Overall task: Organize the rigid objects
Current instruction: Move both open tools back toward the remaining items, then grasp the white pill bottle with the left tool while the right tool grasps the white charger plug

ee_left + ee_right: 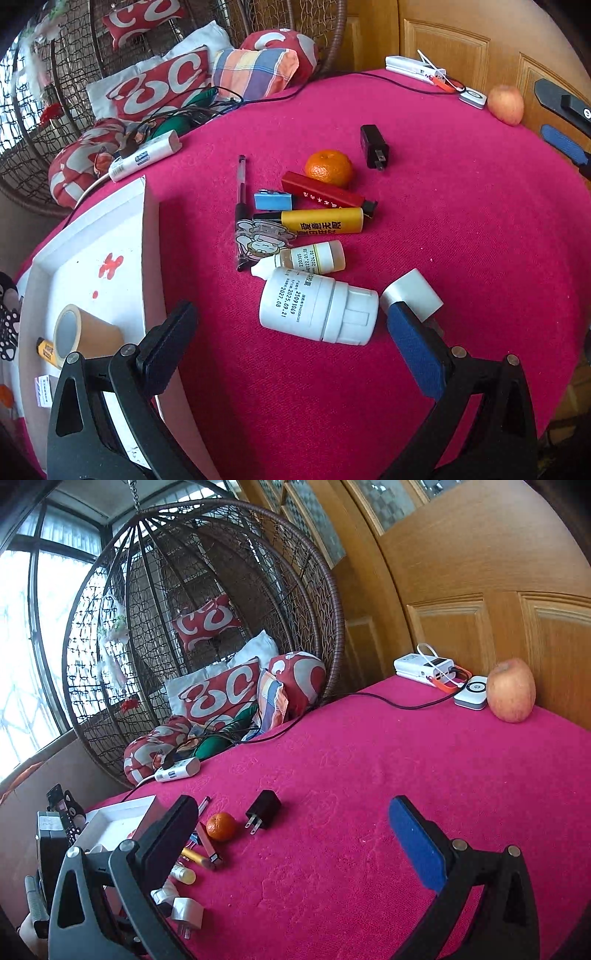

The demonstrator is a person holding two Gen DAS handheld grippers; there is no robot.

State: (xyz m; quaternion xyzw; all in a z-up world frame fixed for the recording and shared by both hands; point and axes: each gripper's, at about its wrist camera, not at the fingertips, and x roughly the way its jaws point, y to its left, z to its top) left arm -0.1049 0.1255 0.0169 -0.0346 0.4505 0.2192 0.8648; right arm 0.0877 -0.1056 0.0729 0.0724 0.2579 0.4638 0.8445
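White plastic bottle (317, 310): lies on its side on the magenta bench cloth (443, 221), ribbed cap toward the left gripper's blue pad, directly between and ahead of the wide-spread jaws of the left gripper (291, 343).
Handling: hard, smooth and round, likely light; as a cylinder on its side it may roll or squirt out, so a hold across the straight body just behind the cap looks safest.
Dropper bottle (312, 260): small, amber, touching the white bottle's far end; a careless closing could nudge it.
White adapter (413, 295): boxy, just beside the cap, partly behind the blue pad; flat faces should grip easily.
Yellow tube (321, 220): rigid, printed, lying flat next to a red stick (321, 192), a blue sharpener (273, 201) and a black pen (241, 206) with a cartoon charm.
Black charger (373, 146): stiff, prongs exposed, apart from the cluster; the body is the place to pinch.
Tangerine (328, 167): soft-skinned, beside the red stick, not a rigid item.
White tray (88, 258): at the bench's left edge, already holding a tape roll (79, 332); probably the destination.
Left gripper: released, holding nothing.
Right gripper (291, 834): hovers over bare cloth, jaws parted and empty, well clear of the apple (510, 690) at the far edge.
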